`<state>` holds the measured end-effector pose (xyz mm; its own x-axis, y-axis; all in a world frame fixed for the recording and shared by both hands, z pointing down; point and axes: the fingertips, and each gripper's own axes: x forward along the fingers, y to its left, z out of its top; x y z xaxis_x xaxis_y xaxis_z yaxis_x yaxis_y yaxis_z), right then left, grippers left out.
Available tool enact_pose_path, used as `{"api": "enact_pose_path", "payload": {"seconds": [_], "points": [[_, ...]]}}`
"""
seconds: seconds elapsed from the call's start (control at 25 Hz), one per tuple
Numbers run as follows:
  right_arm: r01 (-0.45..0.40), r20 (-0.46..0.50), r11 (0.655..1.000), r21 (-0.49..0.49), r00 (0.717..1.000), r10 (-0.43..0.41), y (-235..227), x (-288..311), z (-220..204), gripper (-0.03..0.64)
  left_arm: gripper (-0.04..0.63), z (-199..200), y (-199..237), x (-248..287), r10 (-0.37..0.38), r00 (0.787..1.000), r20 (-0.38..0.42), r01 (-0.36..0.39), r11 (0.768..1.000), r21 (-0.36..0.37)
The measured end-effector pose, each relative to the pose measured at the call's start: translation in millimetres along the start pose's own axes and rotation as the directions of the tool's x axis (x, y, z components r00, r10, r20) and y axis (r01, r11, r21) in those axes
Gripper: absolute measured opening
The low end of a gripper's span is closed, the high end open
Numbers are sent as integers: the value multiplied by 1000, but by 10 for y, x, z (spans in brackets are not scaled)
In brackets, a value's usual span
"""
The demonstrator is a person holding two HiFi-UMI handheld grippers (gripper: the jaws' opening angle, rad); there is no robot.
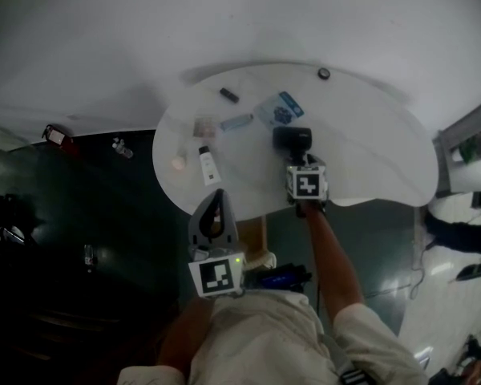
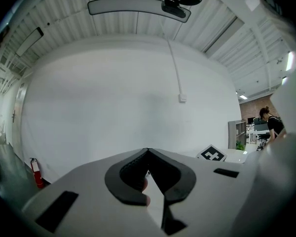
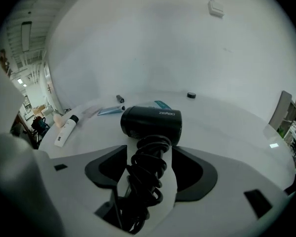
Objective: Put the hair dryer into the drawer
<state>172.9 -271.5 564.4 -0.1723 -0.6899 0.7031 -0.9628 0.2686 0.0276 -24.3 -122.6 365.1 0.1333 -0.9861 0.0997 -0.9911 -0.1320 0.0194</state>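
Fingers on the right gripper (image 3: 150, 154) are spread wide, with the hair dryer (image 3: 152, 122) lying on the white counter (image 3: 227, 117) and its cord-wrapped handle sitting loose in the gap. Only the right gripper view shows that. From the head view the hair dryer is just a black lump ahead of that gripper, with a white tube (image 1: 208, 164) off to its left. The left gripper (image 2: 148, 154) has its fingers tip to tip and mostly sees the wall (image 2: 113, 98).
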Motion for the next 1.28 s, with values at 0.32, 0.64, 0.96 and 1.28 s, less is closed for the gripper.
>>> {"api": "enact_pose_path", "payload": {"seconds": [0.32, 0.64, 0.96, 1.28], "points": [[-39, -113, 997, 67, 992, 46, -37, 229, -41, 283, 0, -114, 9, -2, 18, 999, -32, -18, 1000, -6], [57, -361, 980, 193, 932, 17, -58, 283, -425, 295, 0, -155, 8, -18, 27, 999, -43, -27, 1000, -6], [78, -335, 969, 235, 942, 5, -27, 287, -419, 260, 0, -163, 51, -34, 34, 998, -49, -34, 999, -2], [68, -320, 977, 200, 947, 0, -5, 278, -428, 252, 0, -189, 69, -50, 37, 998, -55, -38, 999, -13]]}}
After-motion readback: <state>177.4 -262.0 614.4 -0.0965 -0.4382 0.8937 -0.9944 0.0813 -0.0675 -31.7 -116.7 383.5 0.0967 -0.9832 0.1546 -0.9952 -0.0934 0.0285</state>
